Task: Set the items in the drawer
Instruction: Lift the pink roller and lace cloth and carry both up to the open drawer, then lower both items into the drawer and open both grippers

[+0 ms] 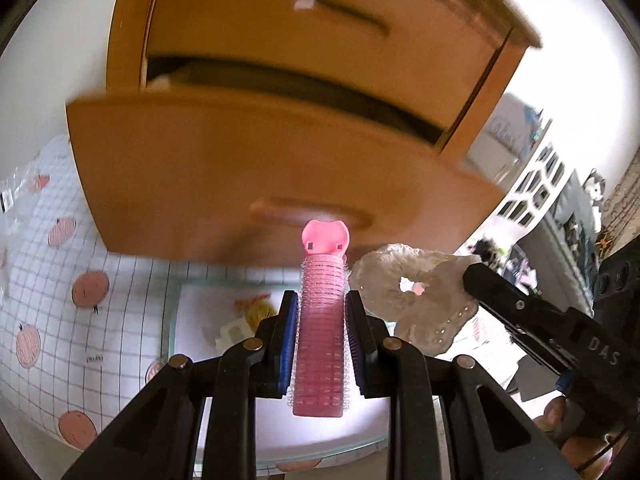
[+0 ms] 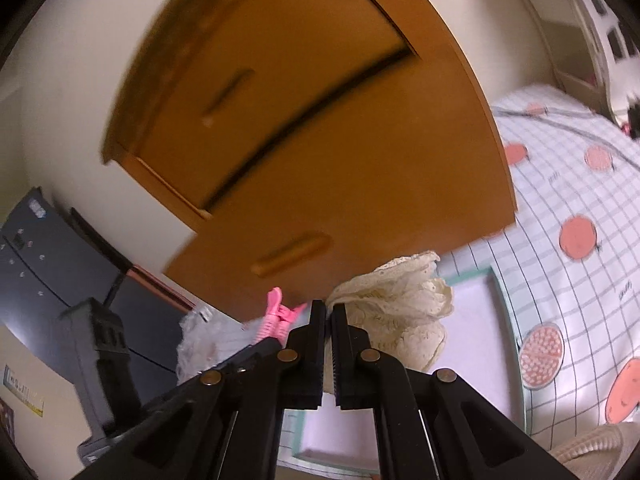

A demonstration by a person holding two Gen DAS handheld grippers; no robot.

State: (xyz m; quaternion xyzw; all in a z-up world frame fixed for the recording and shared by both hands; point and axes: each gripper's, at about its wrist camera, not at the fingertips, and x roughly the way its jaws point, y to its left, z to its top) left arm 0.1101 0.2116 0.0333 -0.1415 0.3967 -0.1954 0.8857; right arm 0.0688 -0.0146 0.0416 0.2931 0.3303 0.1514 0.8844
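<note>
My left gripper [image 1: 321, 300] is shut on a pink hair roller clip [image 1: 322, 320], held lengthwise between the blue pads, its clip end pointing at the drawer front. My right gripper [image 2: 328, 308] is shut on a cream lace scrunchie [image 2: 404, 308], which bulges to the right of the fingers. In the left wrist view the scrunchie [image 1: 416, 296] hangs from the right gripper's finger just right of the roller. The wooden drawer [image 1: 260, 176] is pulled out of a small orange-brown cabinet [image 1: 320, 32], a dark gap showing above its front. Both grippers hover in front of and below the drawer handle [image 2: 294, 254].
A shallow white tray with a pale green rim [image 1: 174, 320] lies below on a gridded tablecloth with pink fruit prints [image 2: 576, 240]; a small yellow item [image 1: 256, 312] is in the tray. A closed upper drawer [image 2: 248, 92] sits above. Dark furniture [image 2: 48, 260] stands left.
</note>
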